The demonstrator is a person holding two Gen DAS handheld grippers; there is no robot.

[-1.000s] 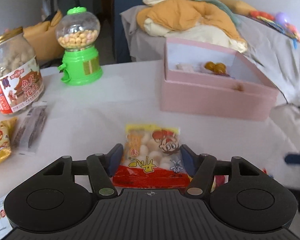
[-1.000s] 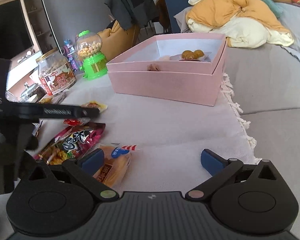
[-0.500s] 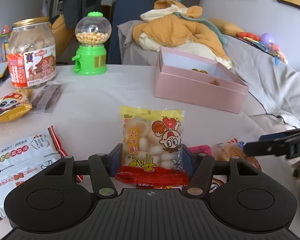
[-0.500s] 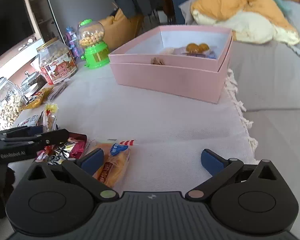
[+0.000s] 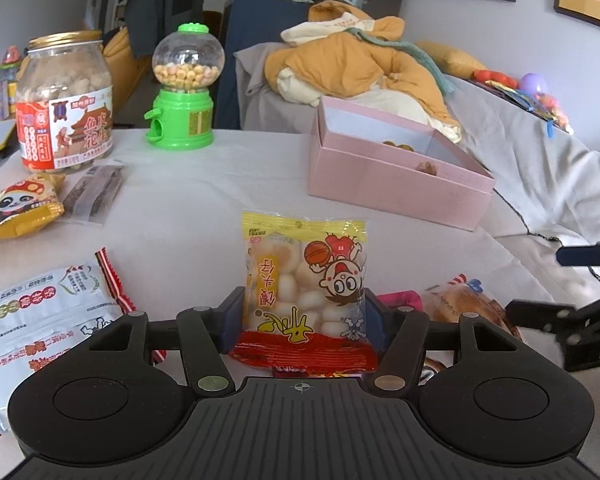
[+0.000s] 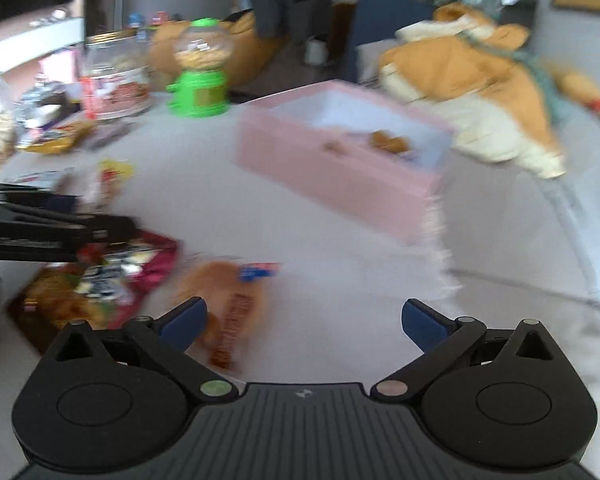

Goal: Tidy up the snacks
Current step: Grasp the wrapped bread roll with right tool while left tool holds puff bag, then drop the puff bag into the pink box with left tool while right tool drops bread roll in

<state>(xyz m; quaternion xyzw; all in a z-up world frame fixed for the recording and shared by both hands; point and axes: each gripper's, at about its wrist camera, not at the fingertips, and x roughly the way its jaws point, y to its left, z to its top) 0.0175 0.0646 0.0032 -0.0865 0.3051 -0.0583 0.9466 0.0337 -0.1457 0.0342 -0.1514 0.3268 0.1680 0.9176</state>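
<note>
The left gripper (image 5: 303,316) holds a yellow and red plastic bag of round white snacks (image 5: 304,292). Its 2 blue pads press on the 2 sides of the bag. The bag stands up between them, and its red end is near the camera. A cartoon kid with a basketball is printed on it.

Just to the left of this gripper lies a white and red flat snack packet (image 5: 40,320) on the pale grey tablecloth (image 5: 204,192). Just to the right lies a clear bag with a golden bread roll (image 5: 466,304), and a bit of a pink packet (image 5: 400,300) shows beside it. Farther out on the left are a yellow packet with a panda face (image 5: 18,208) and a clear packet of dark sticks (image 5: 94,192). Behind them stands a big clear jar with a gold lid (image 5: 64,100), and next to it a green toy candy machine with a clear ball top (image 5: 184,88). On the right side sits an open pink cardboard box (image 5: 396,180) with a few brown snacks in it.

The right gripper (image 6: 303,320) has its 2 blue pads wide apart, and they grip nothing. Its view is blurry. The bread roll bag lies on the cloth just by its left pad. A dark red shiny packet (image 6: 140,268) lies farther left. The pink box is well ahead.
</note>
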